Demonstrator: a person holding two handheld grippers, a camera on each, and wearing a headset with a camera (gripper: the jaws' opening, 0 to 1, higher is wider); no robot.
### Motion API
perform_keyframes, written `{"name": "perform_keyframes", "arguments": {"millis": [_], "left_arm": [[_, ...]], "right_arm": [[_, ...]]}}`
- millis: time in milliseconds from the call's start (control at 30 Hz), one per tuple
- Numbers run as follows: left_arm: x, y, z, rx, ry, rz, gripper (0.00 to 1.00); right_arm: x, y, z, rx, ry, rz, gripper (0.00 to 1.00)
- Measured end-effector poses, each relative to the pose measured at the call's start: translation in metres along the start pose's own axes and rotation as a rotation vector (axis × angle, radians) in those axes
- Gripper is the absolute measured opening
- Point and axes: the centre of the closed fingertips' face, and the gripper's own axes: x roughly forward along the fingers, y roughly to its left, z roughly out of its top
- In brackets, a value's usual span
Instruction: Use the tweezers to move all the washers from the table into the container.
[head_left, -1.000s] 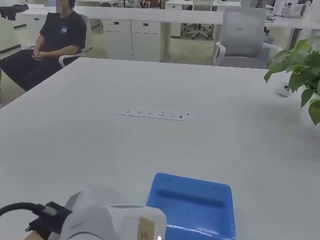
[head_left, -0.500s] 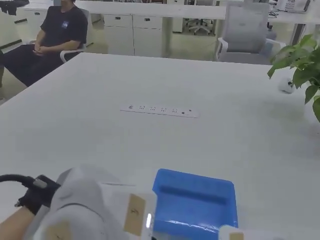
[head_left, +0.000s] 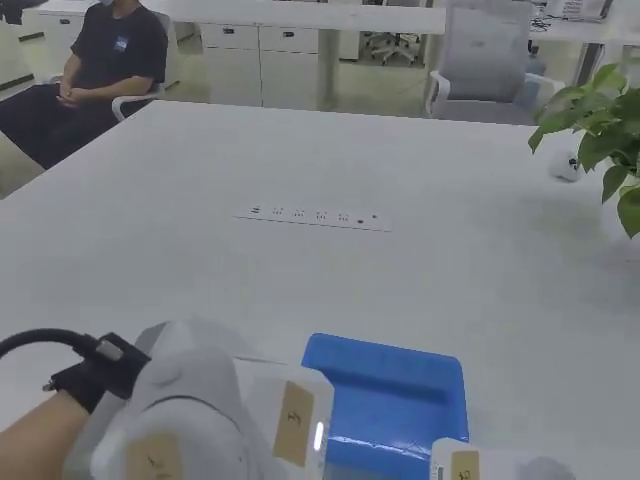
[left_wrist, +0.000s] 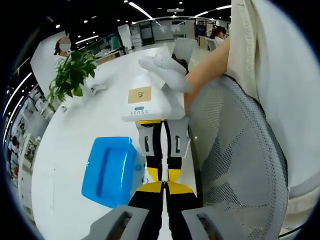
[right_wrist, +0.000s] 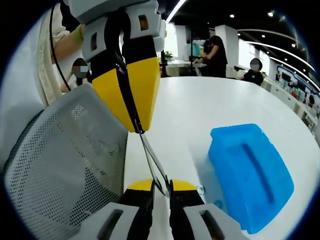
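The blue container (head_left: 385, 400) sits on the white table (head_left: 300, 290) near its front edge. Thin metal tweezers (right_wrist: 152, 162) run between my two grippers, which face each other tip to tip. In the right gripper view, my left gripper (right_wrist: 136, 127) comes down from the top, its yellow jaws shut on the tweezers' far end. My right gripper (right_wrist: 162, 189) is closed on the near end. A small ring that looks like a washer (right_wrist: 200, 189) lies on the table beside the container (right_wrist: 250, 172). The left gripper's white body (head_left: 210, 420) hides the fingertips in the head view.
A power strip (head_left: 315, 216) lies mid-table. A potted plant (head_left: 605, 120) stands at the right edge. A mesh chair back (right_wrist: 65, 160) is close beside the grippers. A seated person (head_left: 95, 70) and an office chair (head_left: 490, 70) are beyond the table.
The left gripper's body has risen further into the head view. The right gripper's body has come in at the bottom edge. The head camera has shifted slightly.
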Motion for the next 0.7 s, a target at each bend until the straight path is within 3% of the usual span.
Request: {"name": "perform_keyframes", "arguments": {"millis": [133,333,433,567,633,700], "left_arm": [[0.001,0.0,0.001,0.015,0.008,-0.002,0.0],[0.002,0.002,0.004,-0.028,-0.011,-0.018,0.0],[0.002,0.004,0.003,-0.067,-0.01,-0.025,0.0],[0.002,0.006,0.003,-0.095,-0.014,-0.03,0.0],[0.003,0.007,0.004,-0.111,-0.023,-0.031,0.0],[0.005,0.008,0.004,-0.138,-0.03,-0.032,0.0]], "right_arm": [[0.001,0.0,0.0,-0.006,0.002,0.0,0.07],[0.003,-0.001,-0.001,0.016,0.008,0.006,0.08],[-0.004,0.001,0.017,0.003,-0.047,-0.001,0.08],[-0.008,0.003,0.031,-0.012,-0.065,0.0,0.08],[-0.007,0.003,0.034,-0.024,-0.059,0.0,0.06],[-0.007,0.003,0.03,-0.059,-0.014,-0.006,0.03]]}}
